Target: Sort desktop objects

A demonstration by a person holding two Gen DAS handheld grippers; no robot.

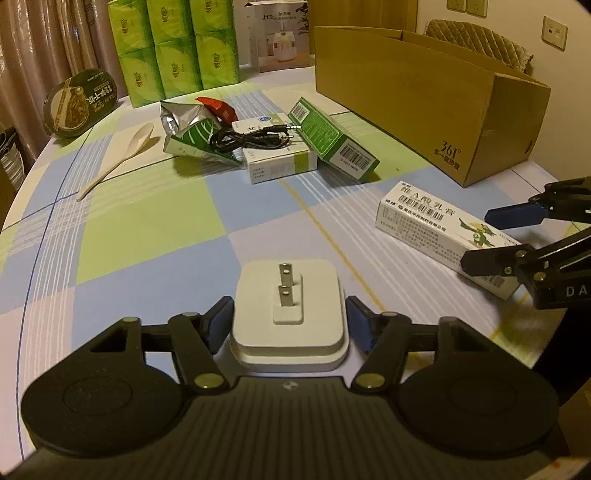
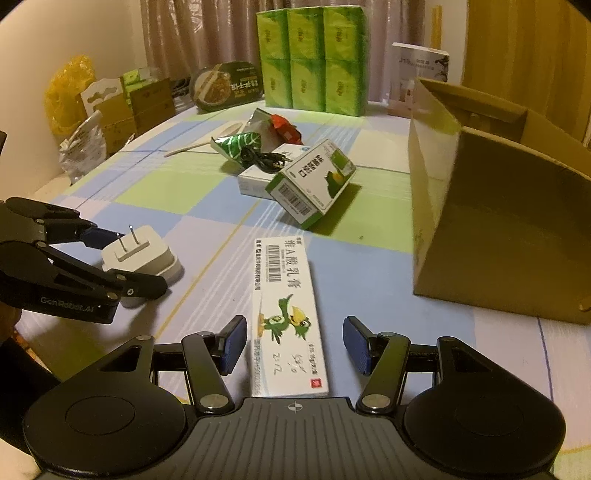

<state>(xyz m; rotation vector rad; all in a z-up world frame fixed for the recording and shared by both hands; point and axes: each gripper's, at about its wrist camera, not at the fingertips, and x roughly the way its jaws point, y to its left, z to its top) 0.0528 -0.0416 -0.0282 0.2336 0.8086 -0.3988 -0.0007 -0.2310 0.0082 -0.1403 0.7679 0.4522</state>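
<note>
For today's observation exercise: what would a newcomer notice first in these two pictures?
The white plug, prongs up, sits between the left gripper's open fingers. The long carton with a green cartoon bird lies between the right gripper's open fingers. A big cardboard box stands to the right.

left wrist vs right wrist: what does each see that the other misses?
Left wrist only: wall sockets, a quilted chair back, the plug's prongs end-on.

Right wrist only: a yellow bag and small cartons beyond the table's far edge.

Both: white plug adapter between the left gripper fingers, ointment box between the right gripper fingers, cardboard box, green tissue packs.
</note>
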